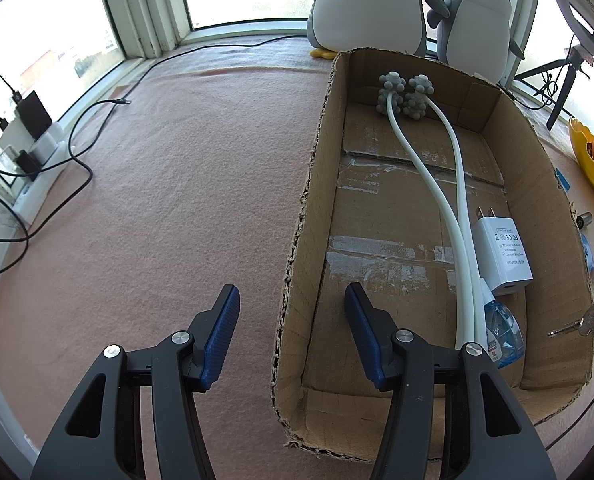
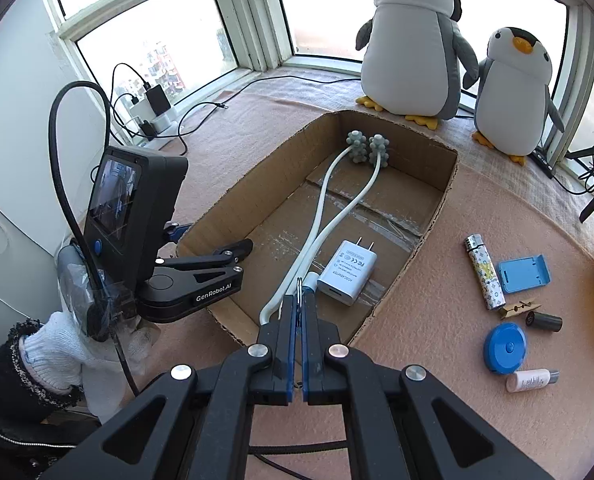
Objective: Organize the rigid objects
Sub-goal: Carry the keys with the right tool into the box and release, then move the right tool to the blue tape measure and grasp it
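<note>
On a bench (image 1: 177, 200) draped in pink cloth by a bay window, an open-topped brown cardboard box (image 1: 317, 184) with ragged cut edges holds three things. A white two-armed massager with grey knobbly heads (image 2: 325, 208) runs its full length. A white plastic plug-in charger (image 2: 347, 272) lies flat beside the massager, prongs toward the window. A small clear blue bottle (image 1: 505, 332) lies at the near end.

The left gripper (image 1: 293, 300) straddles the box's left wall, its jaws apart, one blue pad outside and one inside, neither seen pressing the cardboard. The right gripper (image 2: 299, 300) is over the box's near end, jaws together on a thin wire ring (image 2: 299, 285). At the edge of the left view a silver metal key (image 1: 577, 325) hangs by the right wall.

Lying on the cloth to the right of the box:
- a patterned lighter (image 2: 483, 272)
- a blue plastic phone stand (image 2: 523, 274)
- a wooden clothes peg (image 2: 519, 308)
- a short black cylinder (image 2: 545, 321)
- a round blue tape measure (image 2: 505, 348)
- a small white bottle (image 2: 531, 380)

Two grey-and-white plush penguins (image 2: 413, 52) stand behind the box.
</note>
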